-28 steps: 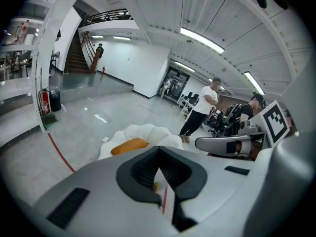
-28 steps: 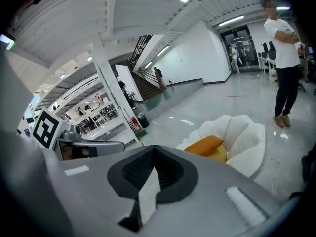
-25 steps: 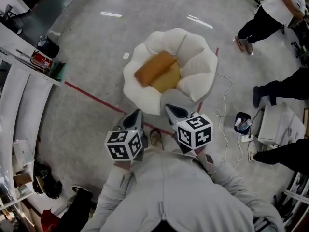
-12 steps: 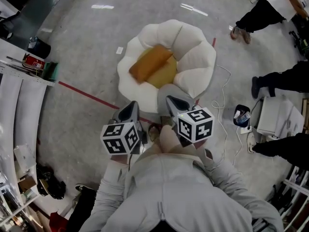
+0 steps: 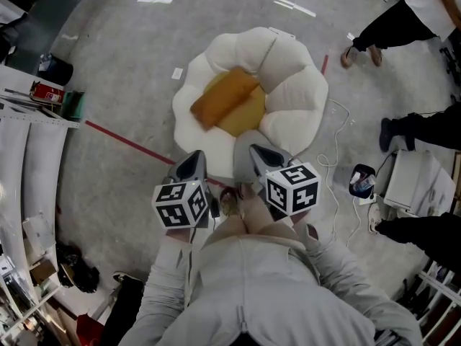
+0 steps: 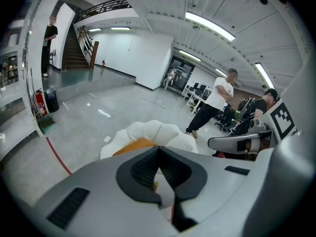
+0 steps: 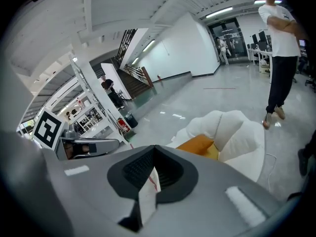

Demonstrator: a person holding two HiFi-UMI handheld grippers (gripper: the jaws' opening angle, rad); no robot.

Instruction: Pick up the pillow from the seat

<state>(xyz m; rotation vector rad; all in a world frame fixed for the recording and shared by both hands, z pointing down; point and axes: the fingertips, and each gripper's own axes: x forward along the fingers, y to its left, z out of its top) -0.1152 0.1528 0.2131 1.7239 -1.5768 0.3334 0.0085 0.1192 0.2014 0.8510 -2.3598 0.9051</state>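
Pillow (image 5: 223, 96) lies on seat (image 5: 297, 96); left hand-held gripper (image 5: 193, 158) and right hand-held gripper (image 5: 257, 151) closed

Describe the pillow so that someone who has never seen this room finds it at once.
In the middle of the grey floor stands a white, petal-shaped armchair. In it lies the pillow, an oblong orange-tan bolster set slantwise. It is darker than the yellow seat cushion beneath it, amid all-white lobes.
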